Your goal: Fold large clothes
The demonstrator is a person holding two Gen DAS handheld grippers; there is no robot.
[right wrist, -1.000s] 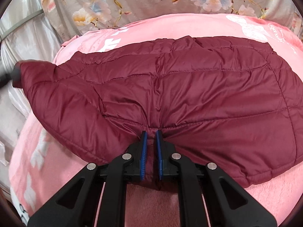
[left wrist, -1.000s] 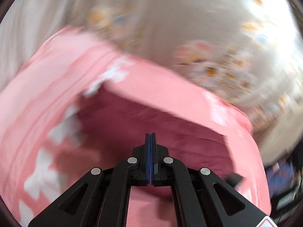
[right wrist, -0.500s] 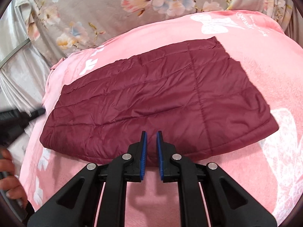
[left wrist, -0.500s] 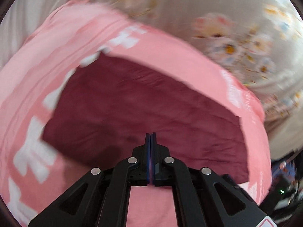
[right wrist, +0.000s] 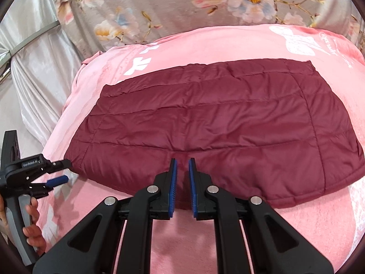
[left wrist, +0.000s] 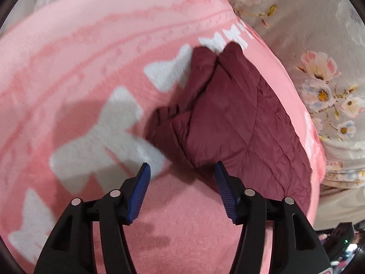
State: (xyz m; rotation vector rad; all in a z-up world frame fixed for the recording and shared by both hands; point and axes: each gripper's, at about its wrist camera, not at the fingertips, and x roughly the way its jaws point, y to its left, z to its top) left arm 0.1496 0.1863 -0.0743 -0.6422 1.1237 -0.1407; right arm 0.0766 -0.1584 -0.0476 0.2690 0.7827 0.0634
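A dark red quilted jacket (right wrist: 205, 123) lies folded flat on a pink blanket (right wrist: 228, 43). In the left wrist view the jacket (left wrist: 239, 118) lies to the right, seen from its end with folded layers showing. My left gripper (left wrist: 181, 182) is open and empty just short of the jacket's near left corner. It also shows in the right wrist view (right wrist: 57, 173) at the left. My right gripper (right wrist: 182, 178) has its jaws a narrow gap apart over the jacket's near edge, with fabric between the pads; whether it grips is unclear.
The pink blanket (left wrist: 79, 91) with white bow shapes covers the bed. A grey floral sheet (right wrist: 159, 6) lies behind it and also shows in the left wrist view (left wrist: 319, 57). A silvery draped cloth (right wrist: 34, 73) hangs at the left. A dark object (left wrist: 342, 237) sits beyond the bed's right edge.
The jacket has been laid down flat and folded. My left gripper has let go, opened wide and swung round to the jacket's left end. My right gripper has drawn back toward the near edge.
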